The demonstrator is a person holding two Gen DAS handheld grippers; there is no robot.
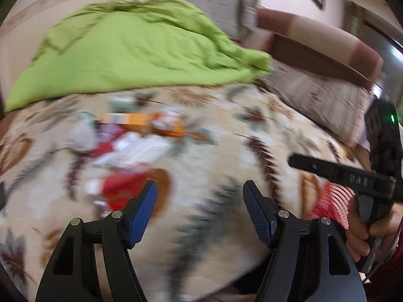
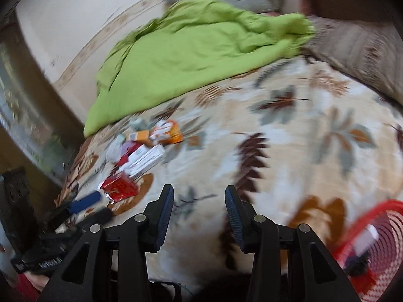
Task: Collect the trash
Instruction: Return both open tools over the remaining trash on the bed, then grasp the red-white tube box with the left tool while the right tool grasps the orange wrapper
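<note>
Leaf-patterned cream bedspread (image 2: 289,151) covers the bed under me, a crumpled green blanket (image 1: 131,50) toward the pale wall. Both my left tool (image 1: 200,214) and right tool (image 2: 199,217) gape with nothing between them. Trash (image 2: 148,151) lies heaped left; a red basket (image 2: 377,246) sits right.

We can read very little here, since both views are smeared by motion. In the left wrist view, the black bar of the right gripper (image 1: 345,176), off to the right of the blue fingers (image 1: 143,209), carries raised letters that look like "DAS", though we are not sure of them. The orange box (image 2: 166,132) and the white box (image 2: 146,161), ahead and to the left of the fingers, bear print too blurred for us to read.
</note>
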